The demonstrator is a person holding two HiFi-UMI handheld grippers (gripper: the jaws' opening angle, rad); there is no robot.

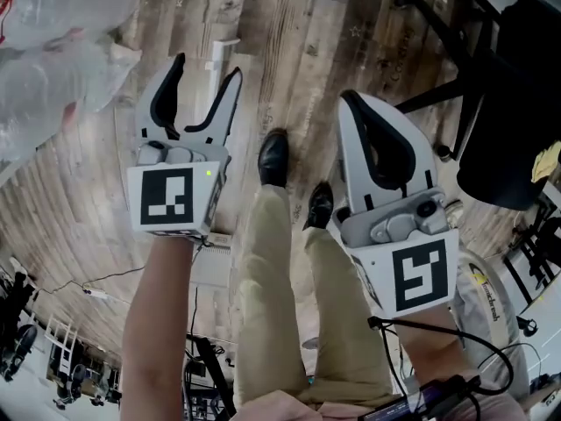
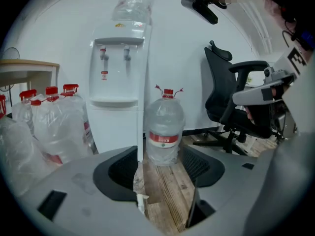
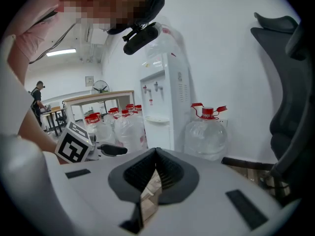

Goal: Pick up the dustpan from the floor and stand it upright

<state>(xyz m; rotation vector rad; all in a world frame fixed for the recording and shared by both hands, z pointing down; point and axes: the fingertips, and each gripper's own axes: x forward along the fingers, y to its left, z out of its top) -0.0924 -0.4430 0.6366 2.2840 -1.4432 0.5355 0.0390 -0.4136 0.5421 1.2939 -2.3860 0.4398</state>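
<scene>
One wide plank floor [image 1: 79,191] fills the head view. A black office chair [image 1: 491,103] stands far right of the person's black shoe [image 1: 273,158], and clear water bottles [image 1: 61,33] lie far left of it. Both forearms reach forward and down, with the marker cubes facing up.

The left gripper [image 1: 208,67] hangs just left of the shoe, its fingers [image 1: 166,95] spread wide and holding nothing. Only floor and a thin pale strip show between them. The right gripper [image 1: 352,103] hangs just right of the shoe, its tips pressed together and empty.

The dustpan [image 1: 219,53], as far as I can judge, is the pale long-handled thing lying flat on the floor left of the shoe. Its handle end pokes out past the left fingers, and most of it is hidden beneath that gripper. It looks like light, stiff plastic. The smooth handle could twist in a grip, so high on the handle seems the place to take hold, letting the heavier pan end hang down.
</scene>
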